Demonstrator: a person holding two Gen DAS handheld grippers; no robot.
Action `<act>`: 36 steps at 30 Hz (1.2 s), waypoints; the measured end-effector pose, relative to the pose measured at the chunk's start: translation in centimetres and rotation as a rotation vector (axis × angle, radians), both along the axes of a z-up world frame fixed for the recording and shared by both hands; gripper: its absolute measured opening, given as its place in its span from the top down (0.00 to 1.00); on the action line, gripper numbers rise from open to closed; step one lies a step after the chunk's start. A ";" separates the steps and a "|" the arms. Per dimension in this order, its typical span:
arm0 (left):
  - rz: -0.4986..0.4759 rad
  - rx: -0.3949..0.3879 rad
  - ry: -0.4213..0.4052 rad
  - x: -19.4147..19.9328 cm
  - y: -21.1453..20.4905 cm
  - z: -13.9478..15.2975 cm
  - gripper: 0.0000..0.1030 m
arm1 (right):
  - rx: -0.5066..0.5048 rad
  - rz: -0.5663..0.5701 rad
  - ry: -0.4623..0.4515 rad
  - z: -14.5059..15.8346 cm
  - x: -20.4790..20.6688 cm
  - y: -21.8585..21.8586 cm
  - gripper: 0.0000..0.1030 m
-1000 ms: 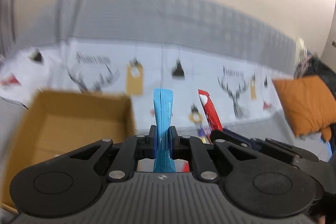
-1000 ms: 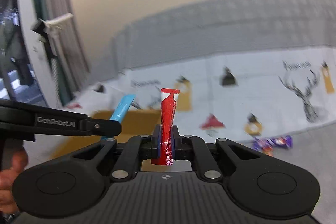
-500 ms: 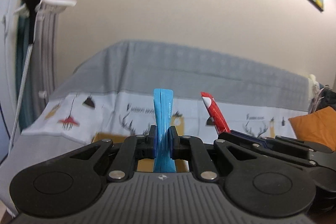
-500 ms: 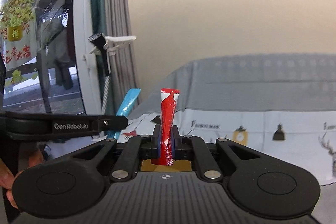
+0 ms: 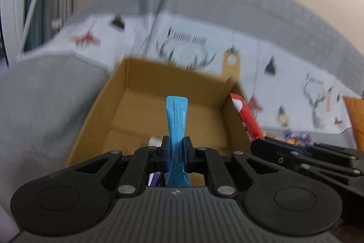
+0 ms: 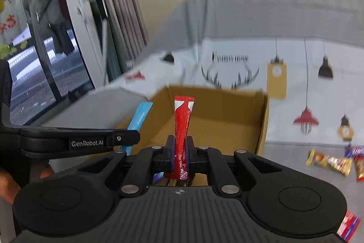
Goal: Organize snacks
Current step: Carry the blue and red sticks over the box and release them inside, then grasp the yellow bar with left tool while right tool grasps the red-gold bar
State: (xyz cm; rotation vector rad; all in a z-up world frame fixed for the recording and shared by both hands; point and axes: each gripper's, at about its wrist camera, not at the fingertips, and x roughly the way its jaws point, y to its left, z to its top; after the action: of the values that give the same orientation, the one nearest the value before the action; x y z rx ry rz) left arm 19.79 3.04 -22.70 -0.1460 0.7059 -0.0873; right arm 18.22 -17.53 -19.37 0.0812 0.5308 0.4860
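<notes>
Left wrist view: left tongs (image 5: 177, 153) clamp an upright blue sachet (image 5: 176, 115) before the open cardboard box (image 5: 95, 106). Right tongs (image 6: 180, 155) pinch a red sachet (image 6: 182, 126); loose wrapped snacks (image 6: 329, 162) lie at 3 o'clock.

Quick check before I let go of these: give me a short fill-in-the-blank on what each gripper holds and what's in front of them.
1. The left gripper is shut on a ____ snack stick.
2. The right gripper is shut on a ____ snack stick.
3. Both sticks point toward an open ____ box.
4. Loose wrapped candies lie ____ the box.

Missing words: blue; red; cardboard; outside
</notes>
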 end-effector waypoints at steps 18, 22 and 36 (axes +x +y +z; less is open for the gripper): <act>0.014 0.018 -0.003 -0.8 -0.2 -0.4 0.10 | 0.043 0.018 0.113 -4.4 1.3 -0.7 0.44; -0.097 0.056 -0.080 -1.0 -4.5 1.4 0.08 | 0.105 -0.071 0.046 -3.0 0.1 -5.2 0.41; -0.579 0.305 -0.113 7.2 -26.3 -3.1 0.08 | 0.014 -0.348 -0.059 -5.4 1.7 -22.6 0.40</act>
State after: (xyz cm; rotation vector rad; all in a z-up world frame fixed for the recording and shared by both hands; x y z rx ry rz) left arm 26.97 -23.23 -25.79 0.3574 0.6228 -0.5343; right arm 19.92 -40.17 -24.76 0.1693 0.4435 0.1515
